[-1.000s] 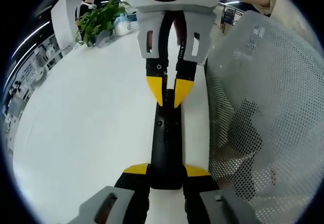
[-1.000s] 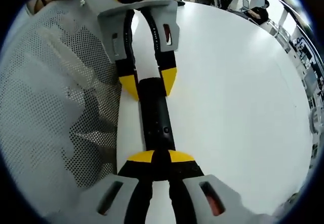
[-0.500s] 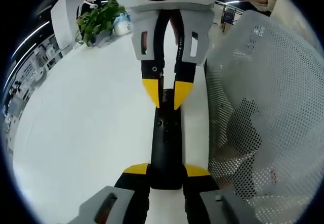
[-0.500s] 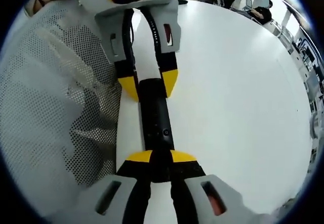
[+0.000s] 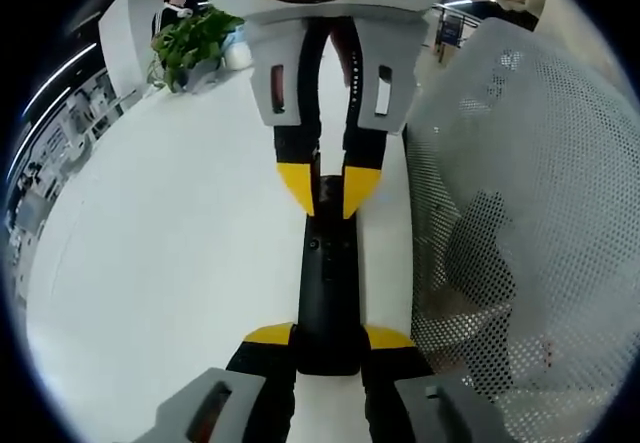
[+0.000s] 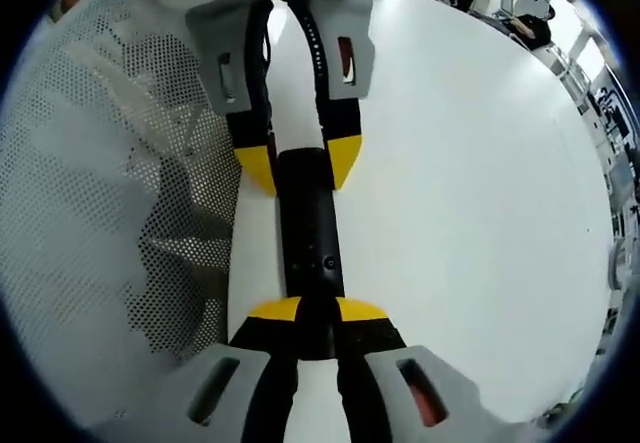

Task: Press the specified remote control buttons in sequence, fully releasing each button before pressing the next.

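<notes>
The remote (image 5: 327, 293) lay flat on the white table (image 5: 170, 263), long and black, with a tool at each end. In the left gripper view your left tool (image 5: 328, 341) was clamped on the near end, its yellow tips tight against both sides of the body. Your right tool (image 5: 329, 191) came in from the far end with its jaws nearly together, tips at the upper end of the remote; I could not tell whether they touched the face or hovered just above. In the right gripper view the same tool (image 6: 300, 313) sat low over the remote (image 6: 308, 223), one small button ring visible just ahead of the tips.

Risks, as judged: the closed tips are wider than a button, so you might press two at once. A slanted push could skid the remote in the left tool's hold. If the tips did not lift clear, the release might not count as full.

Surface was plain, white and glossy, which gives little grip. A white mesh chair back (image 5: 520, 223) stood just beside the remote. A potted plant (image 5: 195, 38) stood at the far table edge, with office desks and a seated person (image 6: 530, 25) beyond.
</notes>
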{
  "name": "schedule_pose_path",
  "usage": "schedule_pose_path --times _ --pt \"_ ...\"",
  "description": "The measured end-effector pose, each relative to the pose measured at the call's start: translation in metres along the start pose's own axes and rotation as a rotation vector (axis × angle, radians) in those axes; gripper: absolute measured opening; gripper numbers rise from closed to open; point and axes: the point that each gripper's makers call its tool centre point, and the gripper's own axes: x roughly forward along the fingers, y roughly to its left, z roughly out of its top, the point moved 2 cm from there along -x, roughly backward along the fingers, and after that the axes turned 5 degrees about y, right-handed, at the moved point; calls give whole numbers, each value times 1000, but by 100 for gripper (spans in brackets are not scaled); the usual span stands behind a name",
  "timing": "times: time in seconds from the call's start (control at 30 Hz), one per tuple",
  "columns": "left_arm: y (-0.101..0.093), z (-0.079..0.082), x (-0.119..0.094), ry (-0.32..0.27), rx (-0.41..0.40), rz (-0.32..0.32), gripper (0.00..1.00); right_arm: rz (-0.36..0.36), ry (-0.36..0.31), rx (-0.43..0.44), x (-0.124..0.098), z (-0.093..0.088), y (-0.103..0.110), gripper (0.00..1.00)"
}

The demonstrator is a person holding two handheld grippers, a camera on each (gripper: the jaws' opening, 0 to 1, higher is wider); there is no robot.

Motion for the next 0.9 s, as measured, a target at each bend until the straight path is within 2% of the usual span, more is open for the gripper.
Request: schedule_pose_path --times 0.13,0.33,0.9 --pt "0 0 0 -6 1 -3 25 2 -12 42 0 -1 0 10" --pt "1 0 0 2 15 -12 25 -34 -55 80 -1 -2 1 10" --pt "0 0 -1 9 15 -13 25 -32 -47 72 -2 0 1 10"
